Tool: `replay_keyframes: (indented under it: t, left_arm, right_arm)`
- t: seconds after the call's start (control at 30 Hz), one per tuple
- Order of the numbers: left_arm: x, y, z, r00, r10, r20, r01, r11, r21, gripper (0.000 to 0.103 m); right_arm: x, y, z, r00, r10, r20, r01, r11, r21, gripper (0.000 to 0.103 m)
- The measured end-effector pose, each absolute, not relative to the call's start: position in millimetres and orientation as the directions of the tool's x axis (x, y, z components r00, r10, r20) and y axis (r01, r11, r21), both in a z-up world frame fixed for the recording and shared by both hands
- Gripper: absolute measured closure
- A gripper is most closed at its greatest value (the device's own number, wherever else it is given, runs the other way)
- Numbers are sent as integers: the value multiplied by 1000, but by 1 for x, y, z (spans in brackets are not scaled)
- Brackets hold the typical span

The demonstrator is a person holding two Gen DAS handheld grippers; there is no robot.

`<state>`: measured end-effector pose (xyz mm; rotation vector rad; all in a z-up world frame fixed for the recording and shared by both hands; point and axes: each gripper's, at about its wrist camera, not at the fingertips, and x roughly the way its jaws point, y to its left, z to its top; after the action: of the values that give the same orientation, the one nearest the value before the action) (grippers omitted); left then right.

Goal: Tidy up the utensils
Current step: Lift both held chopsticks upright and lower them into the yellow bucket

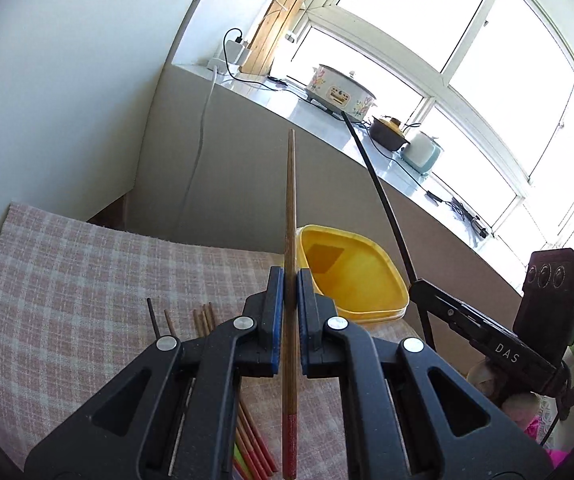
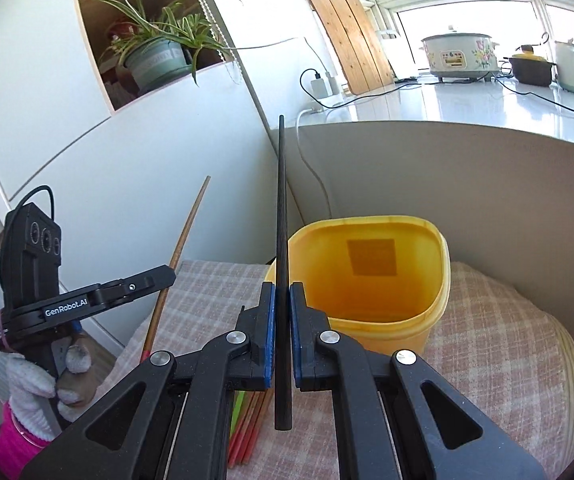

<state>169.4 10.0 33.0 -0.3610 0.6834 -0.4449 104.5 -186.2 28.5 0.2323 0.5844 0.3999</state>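
Wooden and stiff, the brown chopstick stood clamped between the pads of the left gripper, its red-painted end nearest the camera and its thin tip pointing away toward the far wall. The right gripper was likewise closed on a black chopstick, gripped partway along its length with most of the stick reaching forward. Both sticks were held above the checked cloth, just short of the yellow plastic tub, which stood open and looked empty. More red-ended chopsticks lay loose on the cloth beneath the grippers.

Such sticks looked light, rigid and smooth, so a grip near one end would probably let them swing or slide. Holding near the middle, as here, seemed the safer choice. Dropping each one tip-first into the tub looked like the likely next step.
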Motion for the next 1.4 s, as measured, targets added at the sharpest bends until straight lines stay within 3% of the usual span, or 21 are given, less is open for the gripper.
replay_keyframes:
  t: [0.37, 0.57, 0.83, 1.4]
  left_arm:
    - [224, -40, 55, 720, -512, -469, 311, 842, -440, 99]
    - [249, -49, 54, 741, -501, -448, 299, 843, -448, 99]
    - [257, -65, 50, 784, -454, -423, 311, 877, -365, 99]
    - [251, -74, 30, 763, -476, -437, 349, 873, -341, 99]
  right_arm:
    - [148, -215, 37, 828, 372, -419, -251, 915, 317, 98]
    - [160, -220, 32, 838, 344, -423, -228, 926, 301, 98]
    - [168, -220, 25, 845, 334, -418, -217, 928, 302, 98]
    - [160, -213, 7, 830, 326, -452, -217, 936, 276, 98]
